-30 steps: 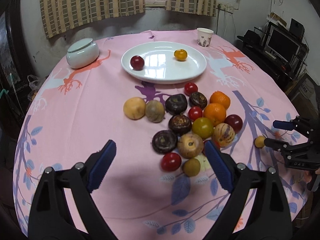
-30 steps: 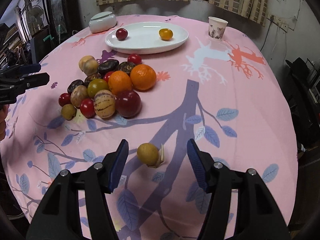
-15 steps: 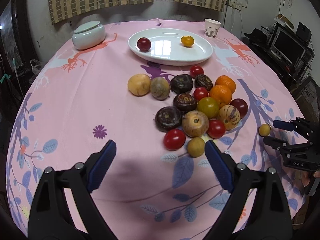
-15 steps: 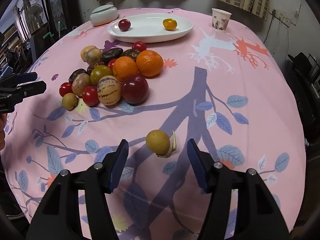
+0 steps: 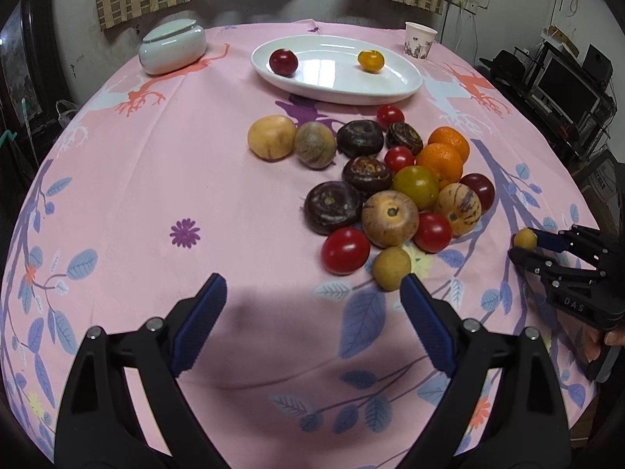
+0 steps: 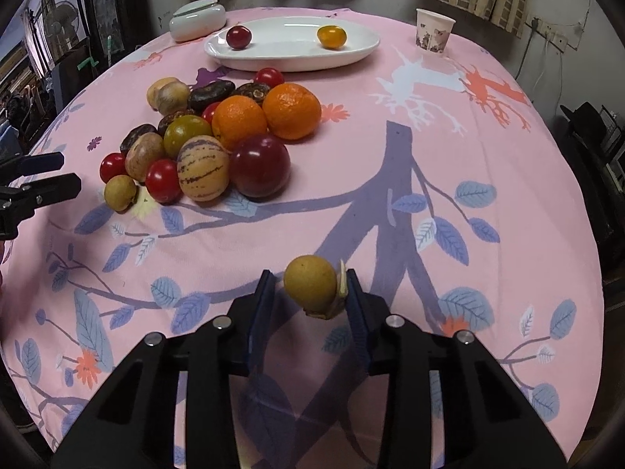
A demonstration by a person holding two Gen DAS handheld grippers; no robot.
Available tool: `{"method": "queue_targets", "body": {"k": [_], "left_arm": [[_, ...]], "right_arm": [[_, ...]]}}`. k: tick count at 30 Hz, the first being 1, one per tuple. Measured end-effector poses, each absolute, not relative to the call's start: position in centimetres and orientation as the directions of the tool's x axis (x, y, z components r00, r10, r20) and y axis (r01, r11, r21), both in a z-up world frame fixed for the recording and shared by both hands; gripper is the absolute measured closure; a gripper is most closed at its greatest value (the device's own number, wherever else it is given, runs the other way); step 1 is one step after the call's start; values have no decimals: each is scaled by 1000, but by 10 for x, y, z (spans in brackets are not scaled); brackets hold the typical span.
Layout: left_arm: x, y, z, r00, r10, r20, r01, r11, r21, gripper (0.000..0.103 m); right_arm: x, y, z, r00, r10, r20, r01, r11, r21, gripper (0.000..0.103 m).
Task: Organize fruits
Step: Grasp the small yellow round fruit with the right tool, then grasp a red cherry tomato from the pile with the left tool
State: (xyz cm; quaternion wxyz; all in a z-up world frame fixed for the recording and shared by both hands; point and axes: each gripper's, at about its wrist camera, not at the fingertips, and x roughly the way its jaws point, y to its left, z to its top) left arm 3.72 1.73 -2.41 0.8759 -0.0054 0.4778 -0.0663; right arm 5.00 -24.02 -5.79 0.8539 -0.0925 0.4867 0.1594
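Left wrist view: your left gripper (image 5: 312,305) is spread wide w/ nothing between the pads. The nearest fruit, a small tan longan (image 5: 391,268), lies on the cloth just beside the tip of the right-hand pad (image 5: 425,326), i.e. ahead and off to the right, not centred. A red cherry tomato (image 5: 345,250) sits just beyond, nearer the centreline. The rest of the fruit pile (image 5: 390,179) lies further ahead, w/ the white plate (image 5: 402,93) well past it, holding a dark plum (image 5: 283,62) and a small orange fruit (image 5: 371,60). Far right, your right gripper (image 5: 521,248) has a small yellow fruit (image 5: 525,239) at its tips.

Right wrist view: right gripper (image 6: 310,293) is closing, w/ that round yellow fruit (image 6: 310,284) between the pads. The right-hand pad meets its pale peel flap (image 6: 342,283); a sliver of gap seems to remain on the left, so not clamped yet, by my read. The fruit is roundish, no real long axis, and sits dead ahead at the tips. The plate (image 6: 363,49) lies far ahead and slightly left, so your right hand is the one placed to carry.
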Motion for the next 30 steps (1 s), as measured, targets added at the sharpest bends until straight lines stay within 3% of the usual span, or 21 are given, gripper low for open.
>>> {"method": "queue_targets", "body": {"k": [1, 12, 21, 30], "left_arm": [[39, 18, -26, 530, -115, -840, 108, 992, -68, 11], [53, 21, -27, 532, -97, -841, 92, 994, -57, 12], [63, 1, -35, 539, -79, -839, 131, 991, -10, 12], [66, 22, -41, 497, -178, -849, 136, 983, -127, 15]], "right_arm": [[51, -240, -57, 473, 186, -861, -357, 934, 6, 76], [40, -213, -33, 451, 386, -805, -432, 883, 182, 76], [47, -221, -45, 407, 454, -793, -433, 860, 271, 76], [42, -214, -46, 383, 484, -787, -475, 834, 282, 76]]}}
